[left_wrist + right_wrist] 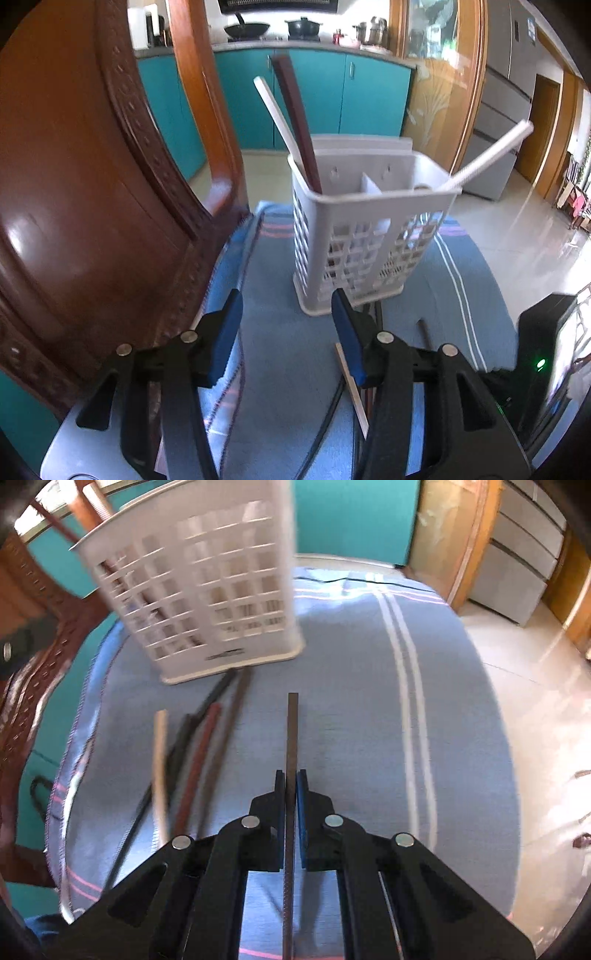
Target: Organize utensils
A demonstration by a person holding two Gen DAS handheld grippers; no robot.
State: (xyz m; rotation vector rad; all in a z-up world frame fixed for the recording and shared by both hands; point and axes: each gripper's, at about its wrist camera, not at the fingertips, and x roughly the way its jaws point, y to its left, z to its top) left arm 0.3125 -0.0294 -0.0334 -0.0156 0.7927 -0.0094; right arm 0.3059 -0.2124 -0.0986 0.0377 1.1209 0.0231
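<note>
A white slotted utensil holder [369, 229] stands on a blue striped cloth [280, 354]; it also shows in the right wrist view [207, 590]. A white chopstick [275, 114] and a dark brown chopstick [297, 122] lean in its left compartment, and another white chopstick [491, 153] sticks out on the right. My left gripper [286, 332] is open and empty in front of the holder. My right gripper [291, 786] is shut on a dark brown chopstick [291, 738] that points forward above the cloth. Several loose chopsticks [192, 760] lie on the cloth to its left, in front of the holder.
A carved wooden chair [85, 206] stands close on the left. Teal kitchen cabinets [306, 96] are behind, and tiled floor [546, 701] lies beyond the cloth's right edge. A black device [543, 354] with a green light sits at the right.
</note>
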